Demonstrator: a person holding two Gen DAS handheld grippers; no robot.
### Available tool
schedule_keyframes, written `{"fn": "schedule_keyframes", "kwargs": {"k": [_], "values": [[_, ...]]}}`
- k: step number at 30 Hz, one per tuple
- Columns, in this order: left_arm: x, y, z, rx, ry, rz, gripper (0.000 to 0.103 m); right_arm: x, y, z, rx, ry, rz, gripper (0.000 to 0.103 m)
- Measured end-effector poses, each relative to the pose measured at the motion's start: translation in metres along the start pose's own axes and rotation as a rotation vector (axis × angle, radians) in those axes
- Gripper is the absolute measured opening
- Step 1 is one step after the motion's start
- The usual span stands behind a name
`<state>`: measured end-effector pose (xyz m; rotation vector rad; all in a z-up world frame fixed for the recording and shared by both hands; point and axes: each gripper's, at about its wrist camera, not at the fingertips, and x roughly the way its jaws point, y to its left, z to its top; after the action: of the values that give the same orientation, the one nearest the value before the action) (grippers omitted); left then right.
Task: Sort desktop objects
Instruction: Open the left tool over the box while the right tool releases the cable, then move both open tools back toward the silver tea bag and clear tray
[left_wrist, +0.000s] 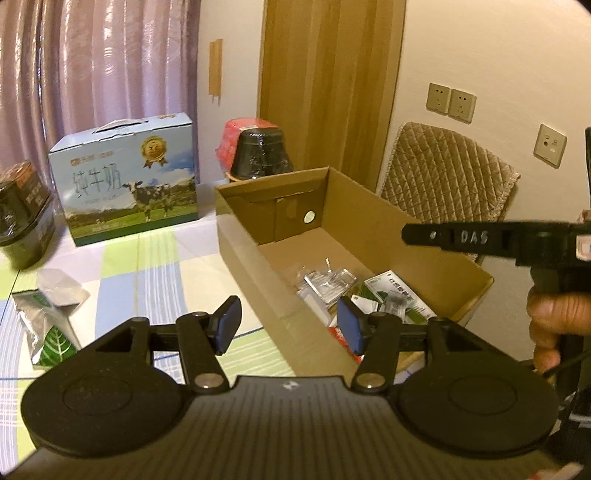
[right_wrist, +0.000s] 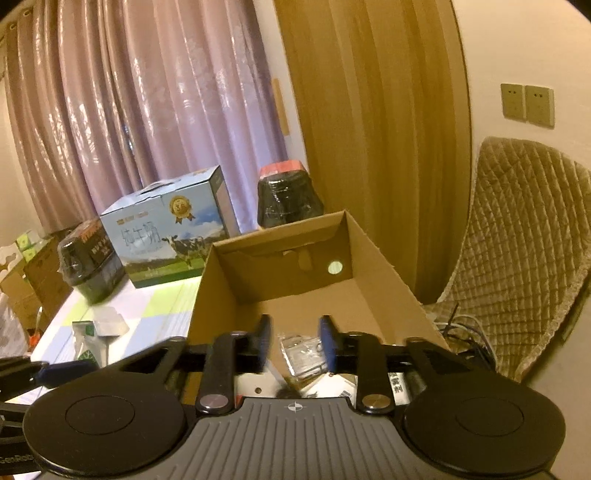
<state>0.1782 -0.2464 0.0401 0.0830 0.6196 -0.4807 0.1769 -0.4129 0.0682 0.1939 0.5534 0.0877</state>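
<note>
An open cardboard box (left_wrist: 240, 236) stands on the checked tablecloth; it also shows in the right wrist view (right_wrist: 207, 295). Inside lie clear plastic packets (left_wrist: 327, 282), also seen from the right wrist (right_wrist: 301, 350), and a green-and-white medicine box (left_wrist: 397, 291). My left gripper (left_wrist: 290, 326) is open and empty, straddling the box's near left wall. My right gripper (right_wrist: 295, 341) is open and empty above the box's inside; from the left wrist it shows from the side (left_wrist: 461, 236). A foil pouch with a green leaf (left_wrist: 48, 332) and a translucent packet (left_wrist: 61, 290) lie on the table to the left.
A blue milk carton (left_wrist: 129, 177) stands at the back, with dark wrapped tubs to its left (left_wrist: 22, 218) and right (left_wrist: 258, 151). A quilted chair back (left_wrist: 447, 177) stands right of the box. Cables (right_wrist: 461, 328) lie beside the box.
</note>
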Motion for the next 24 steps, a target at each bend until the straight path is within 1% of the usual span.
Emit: {"fn": "schedule_keyframes", "kwargs": {"k": [11, 17, 19, 22, 24], "values": [[-0.018, 0.015, -0.019, -0.037, 0.018, 0.026, 0.056, -0.021, 0.006, -0.008, 0.022, 0.016, -0.012, 0.048], [-0.033, 0.021, -0.026, -0.06, 0.023, 0.037, 0.059, -0.036, 0.02, -0.01, 0.022, 0.01, 0.0, 0.061], [-0.039, 0.024, -0.029, -0.07, 0.022, 0.043, 0.059, -0.041, 0.027, -0.012, 0.02, 0.01, 0.009, 0.068], [-0.05, 0.027, -0.033, -0.081, 0.021, 0.058, 0.061, -0.046, 0.036, -0.016, 0.008, 0.014, 0.024, 0.075], [-0.056, 0.03, -0.036, -0.086, 0.021, 0.066, 0.063, -0.049, 0.043, -0.018, 0.005, 0.018, 0.032, 0.077]]}}
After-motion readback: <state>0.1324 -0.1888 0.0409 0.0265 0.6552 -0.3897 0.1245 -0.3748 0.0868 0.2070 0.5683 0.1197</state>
